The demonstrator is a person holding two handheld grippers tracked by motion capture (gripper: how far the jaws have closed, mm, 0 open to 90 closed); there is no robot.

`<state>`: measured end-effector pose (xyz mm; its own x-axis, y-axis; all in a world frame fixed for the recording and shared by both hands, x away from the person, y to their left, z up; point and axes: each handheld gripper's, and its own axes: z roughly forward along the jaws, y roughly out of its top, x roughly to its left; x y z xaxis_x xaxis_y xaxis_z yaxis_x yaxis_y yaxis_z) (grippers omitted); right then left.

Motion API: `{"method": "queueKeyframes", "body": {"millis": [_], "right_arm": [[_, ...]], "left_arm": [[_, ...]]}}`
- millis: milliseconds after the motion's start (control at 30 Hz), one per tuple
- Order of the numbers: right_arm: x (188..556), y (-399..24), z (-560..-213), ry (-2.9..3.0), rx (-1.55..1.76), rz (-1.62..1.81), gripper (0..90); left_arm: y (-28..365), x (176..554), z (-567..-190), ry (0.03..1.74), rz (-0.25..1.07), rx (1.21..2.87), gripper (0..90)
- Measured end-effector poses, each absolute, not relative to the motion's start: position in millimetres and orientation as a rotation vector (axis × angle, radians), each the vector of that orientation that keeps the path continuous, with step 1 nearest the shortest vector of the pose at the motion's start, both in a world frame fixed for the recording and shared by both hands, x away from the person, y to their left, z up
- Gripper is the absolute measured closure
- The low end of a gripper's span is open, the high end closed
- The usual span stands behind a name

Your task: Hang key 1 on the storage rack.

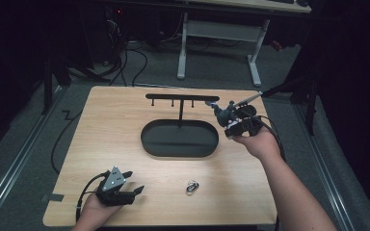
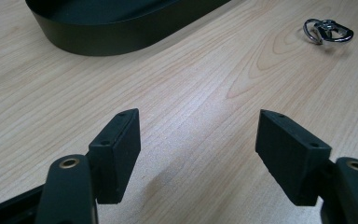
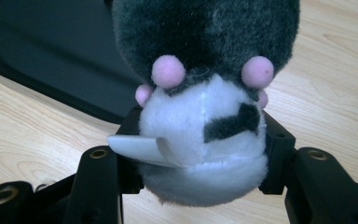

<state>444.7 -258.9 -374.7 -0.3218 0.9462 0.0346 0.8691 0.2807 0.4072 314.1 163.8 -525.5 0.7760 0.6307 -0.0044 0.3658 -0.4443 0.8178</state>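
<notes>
One key ring, oval tray, hook stand

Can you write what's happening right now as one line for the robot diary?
right gripper: shut on plush toy, beside black stand | left gripper: open, holding nothing | metal clasp: lying on table

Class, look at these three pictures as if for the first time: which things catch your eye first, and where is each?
The right gripper, at the table's right side beside the black oval tray with its hook stand, clamps a grey-and-white plush toy with pink dots. The left gripper rests open near the front edge, with a small metal clasp lying on the wood to its right.
</notes>
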Motion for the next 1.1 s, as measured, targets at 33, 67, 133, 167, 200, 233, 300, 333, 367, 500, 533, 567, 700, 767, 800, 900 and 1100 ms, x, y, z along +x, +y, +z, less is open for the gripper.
{"method": "queueKeyframes", "body": {"millis": [33, 67, 133, 167, 200, 233, 300, 333, 367, 500, 533, 567, 700, 767, 800, 900, 1100], "right_arm": [[445.1, -258.1, -377.1, 2.338, 1.679, 0.526, 47.7], [445.5, -257.0, -379.0, 2.344, 1.676, 0.514, 47.7], [446.1, -254.6, -382.9, 2.35, 1.664, 0.501, 47.7], [446.5, -253.3, -385.0, 2.354, 1.661, 0.502, 47.7], [447.2, -252.1, -386.9, 2.359, 1.65, 0.503, 47.7], [447.7, -250.5, -388.4, 2.362, 1.649, 0.493, 47.7], [449.1, -247.4, -391.5, 2.364, 1.649, 0.486, 47.7], [450.1, -245.9, -393.2, 2.368, 1.645, 0.481, 47.6], [451.2, -244.7, -395.3, 2.37, 1.638, 0.486, 47.6], [455.9, -239.3, -402.4, 2.366, 1.647, 0.477, 47.1], [457.4, -238.6, -404.5, 2.366, 1.646, 0.478, 47.0], [459.0, -238.1, -407.0, 2.367, 1.646, 0.481, 46.9], [465.1, -236.1, -416.3, 2.366, 1.659, 0.489, 46.8], [468.3, -236.0, -421.5, 2.364, 1.667, 0.502, 46.3], [468.9, -235.6, -422.7, 2.359, 1.682, 0.503, 45.7], [470.6, -234.4, -427.0, 2.372, 1.678, 0.507, 40.2], [461.8, -238.6, -419.7, 2.355, 1.678, 0.555, 36.5]], "left_arm": [[163.8, 314.2, -525.5, 0.743, 0.379, 2.082, 31.7], [163.8, 314.3, -525.7, 0.743, 0.38, 2.08, 31.7], [163.9, 314.3, -525.7, 0.743, 0.38, 2.081, 31.7], [163.8, 314.3, -525.8, 0.743, 0.381, 2.08, 31.7], [163.7, 314.2, -525.9, 0.743, 0.38, 2.08, 31.7], [163.7, 314.1, -525.8, 0.742, 0.38, 2.082, 31.7], [163.7, 314.0, -525.7, 0.741, 0.377, 2.086, 31.8], [163.6, 314.0, -525.8, 0.741, 0.378, 2.086, 31.8], [163.6, 314.0, -525.8, 0.74, 0.378, 2.087, 31.9], [163.4, 314.1, -526.4, 0.74, 0.382, 2.088, 31.9], [163.4, 314.1, -526.5, 0.74, 0.382, 2.088, 31.9], [163.4, 314.1, -526.6, 0.74, 0.383, 2.087, 31.9], [163.5, 314.4, -526.7, 0.738, 0.381, 2.089, 32.1], [163.4, 314.7, -526.9, 0.737, 0.38, 2.09, 32.2], [163.5, 314.9, -527.0, 0.736, 0.379, 2.09, 32.2], [163.6, 315.4, -526.6, 0.736, 0.378, 2.092, 32.4], [163.9, 315.2, -525.2, 0.734, 0.375, 2.089, 32.4]]}}
